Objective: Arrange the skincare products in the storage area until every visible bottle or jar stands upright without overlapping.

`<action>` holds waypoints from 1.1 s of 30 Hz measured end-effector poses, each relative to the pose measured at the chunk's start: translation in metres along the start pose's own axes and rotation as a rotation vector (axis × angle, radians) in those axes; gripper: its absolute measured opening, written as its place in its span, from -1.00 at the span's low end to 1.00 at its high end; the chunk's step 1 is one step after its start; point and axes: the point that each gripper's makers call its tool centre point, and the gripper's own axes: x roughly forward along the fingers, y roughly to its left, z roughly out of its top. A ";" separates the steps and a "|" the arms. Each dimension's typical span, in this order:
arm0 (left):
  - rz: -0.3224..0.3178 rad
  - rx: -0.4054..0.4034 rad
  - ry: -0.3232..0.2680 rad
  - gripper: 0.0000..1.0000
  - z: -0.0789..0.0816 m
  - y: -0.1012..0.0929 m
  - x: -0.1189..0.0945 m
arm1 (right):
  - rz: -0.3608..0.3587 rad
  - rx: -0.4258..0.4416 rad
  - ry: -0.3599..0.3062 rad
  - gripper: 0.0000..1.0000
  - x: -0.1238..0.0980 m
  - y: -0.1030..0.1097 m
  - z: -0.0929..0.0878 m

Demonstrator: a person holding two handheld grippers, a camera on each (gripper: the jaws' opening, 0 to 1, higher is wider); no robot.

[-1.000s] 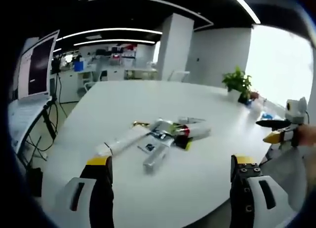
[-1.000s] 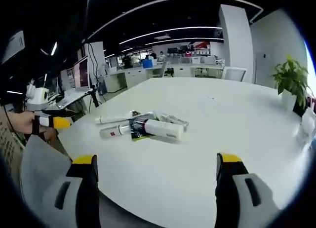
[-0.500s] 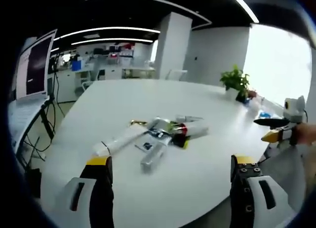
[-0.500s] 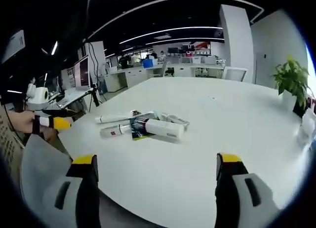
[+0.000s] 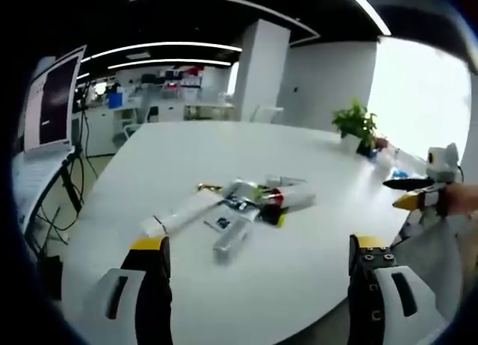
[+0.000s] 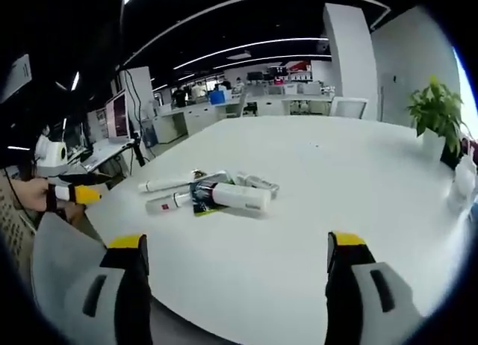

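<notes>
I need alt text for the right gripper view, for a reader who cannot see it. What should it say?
A pile of white skincare tubes and bottles lies flat and overlapping on a large white round table in an open office. The right gripper, jaws wide apart, hangs short of the pile; the left gripper enters from the left edge, and a green potted plant stands at far right.

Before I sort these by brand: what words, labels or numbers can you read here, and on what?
No text is legible.
Skincare tubes: dark and red label patches, too blurred to read.
Green-edged packet under them: print unreadable.
Monitor: dark screen, nothing readable.
Far office signs: too small.
</notes>
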 end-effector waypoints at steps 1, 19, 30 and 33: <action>0.001 0.001 0.001 0.94 0.000 0.000 0.000 | 0.004 -0.005 0.003 0.99 0.001 0.000 0.001; 0.002 0.001 0.021 0.94 -0.004 0.006 0.006 | 0.130 -0.223 0.052 0.99 0.037 -0.007 0.045; -0.004 0.013 0.033 0.94 -0.006 0.005 0.006 | 0.232 -0.404 0.096 0.88 0.068 0.011 0.060; -0.009 0.014 0.041 0.94 -0.008 0.005 0.006 | 0.259 -0.442 0.114 0.87 0.079 0.014 0.059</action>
